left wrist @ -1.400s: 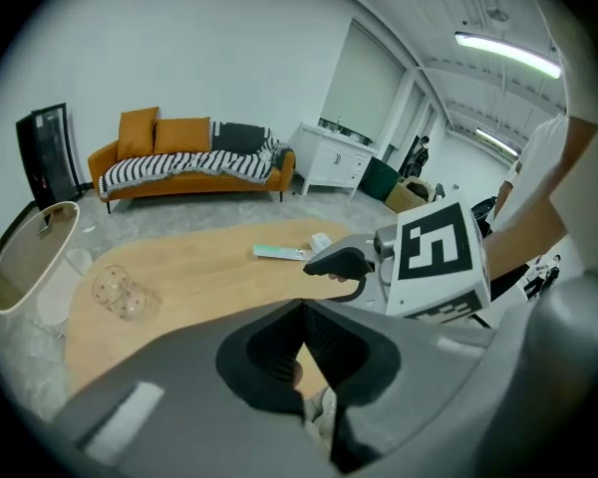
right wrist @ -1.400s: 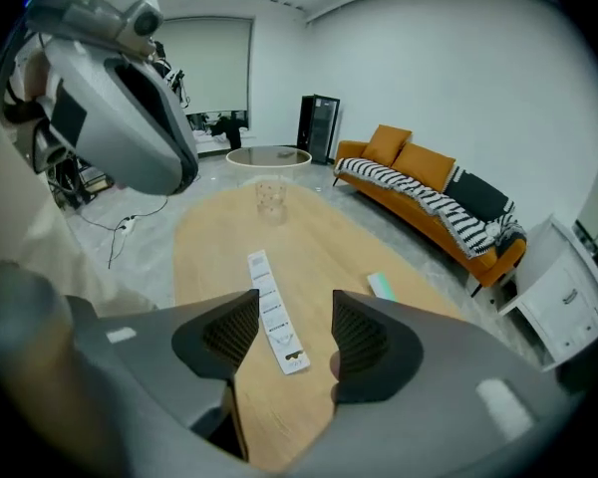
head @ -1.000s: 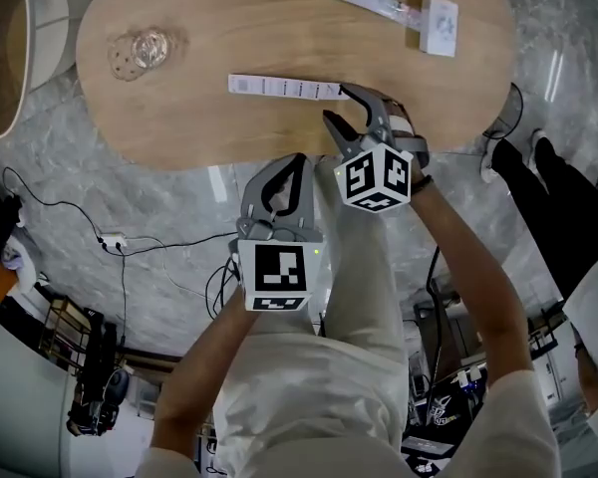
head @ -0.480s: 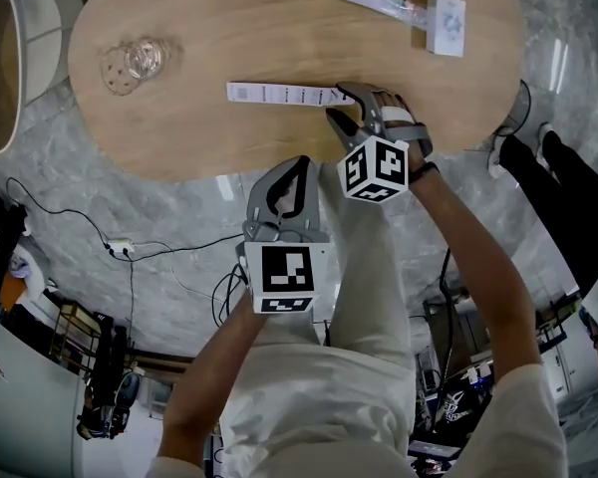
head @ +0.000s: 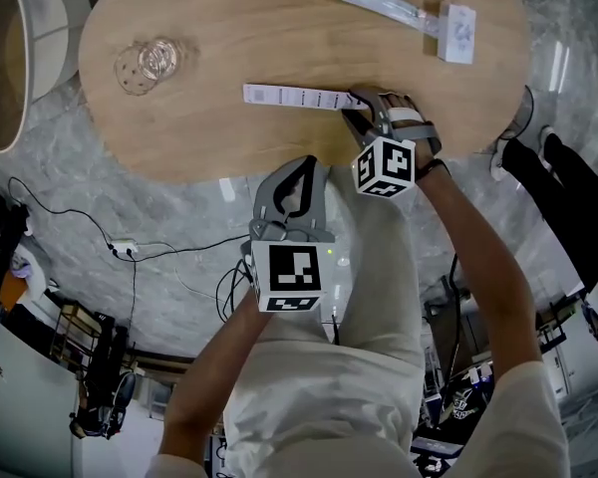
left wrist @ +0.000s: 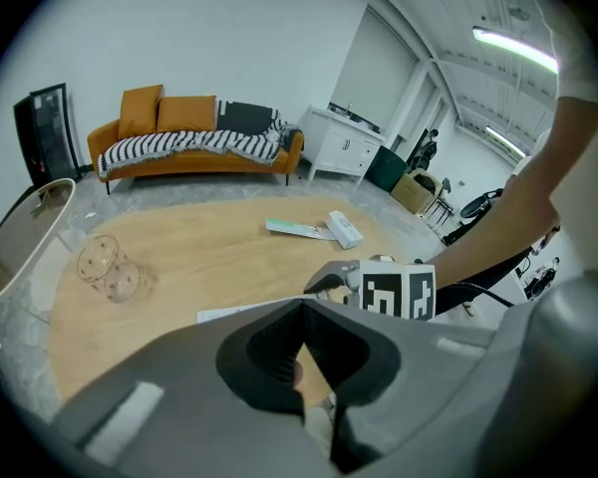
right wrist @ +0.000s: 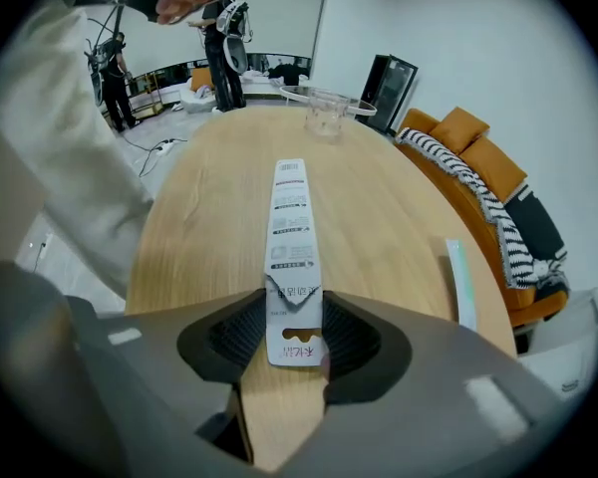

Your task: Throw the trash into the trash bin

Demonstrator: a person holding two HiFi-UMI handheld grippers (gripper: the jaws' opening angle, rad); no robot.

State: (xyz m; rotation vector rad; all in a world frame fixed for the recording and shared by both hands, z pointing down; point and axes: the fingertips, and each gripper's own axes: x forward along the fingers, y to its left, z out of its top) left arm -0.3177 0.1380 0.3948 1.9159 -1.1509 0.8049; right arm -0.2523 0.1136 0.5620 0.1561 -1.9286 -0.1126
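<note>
We record a long, torn-ended printed paper strip on the wooden desk; right tongs apart astride it, left tongs together.

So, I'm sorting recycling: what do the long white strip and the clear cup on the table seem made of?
White strip: likely thin paper or card, matte and printed, with a jagged tear and a punched hang hole. Clear cup: probably thin plastic, glossy and see-through; glass can't be ruled out.

Head view looks down; all views share the table.
</note>
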